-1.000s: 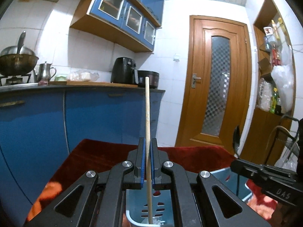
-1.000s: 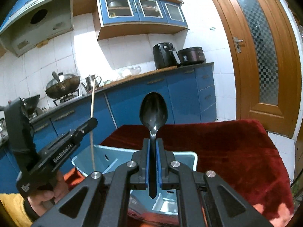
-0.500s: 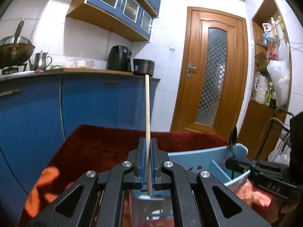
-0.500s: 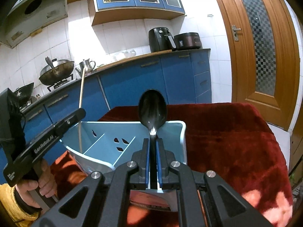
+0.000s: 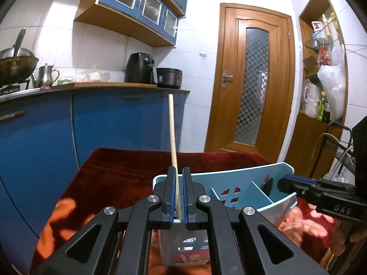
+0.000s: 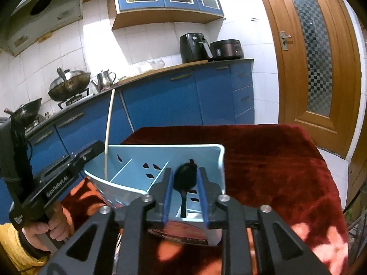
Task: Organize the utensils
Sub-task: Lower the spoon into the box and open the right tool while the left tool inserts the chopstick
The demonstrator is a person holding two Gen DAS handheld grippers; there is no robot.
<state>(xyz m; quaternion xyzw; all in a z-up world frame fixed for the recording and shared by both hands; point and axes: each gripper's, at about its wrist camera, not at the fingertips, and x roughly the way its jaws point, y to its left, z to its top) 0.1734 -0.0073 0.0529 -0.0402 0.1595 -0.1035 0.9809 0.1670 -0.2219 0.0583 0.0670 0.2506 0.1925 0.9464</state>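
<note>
A light blue utensil caddy [image 6: 160,147] with dividers stands on the red tablecloth [image 6: 263,160]. My right gripper [image 6: 184,171] hovers over its right compartment and its jaws are opening. A black spoon [image 6: 183,180] stands between them, handle down in that compartment, bowl up, with no pad touching it. My left gripper [image 5: 179,183] is shut on a wooden chopstick [image 5: 172,137]. The chopstick leans slightly left, with its lower end over the left end of the caddy [image 5: 252,171]. From the right wrist, the chopstick [image 6: 107,126] reaches down into the left compartment.
Blue kitchen cabinets [image 5: 103,126] run behind the table, and a wooden door [image 5: 252,80] stands at the back. A hand in a yellow sleeve [image 6: 52,224] holds the left gripper. A wire rack [image 5: 339,146] sits off the table's right side.
The right jaws have parted, and the spoon has dropped from the pads into the caddy's right compartment. The chopstick now leans left. Both views have tipped lower over the caddy.
</note>
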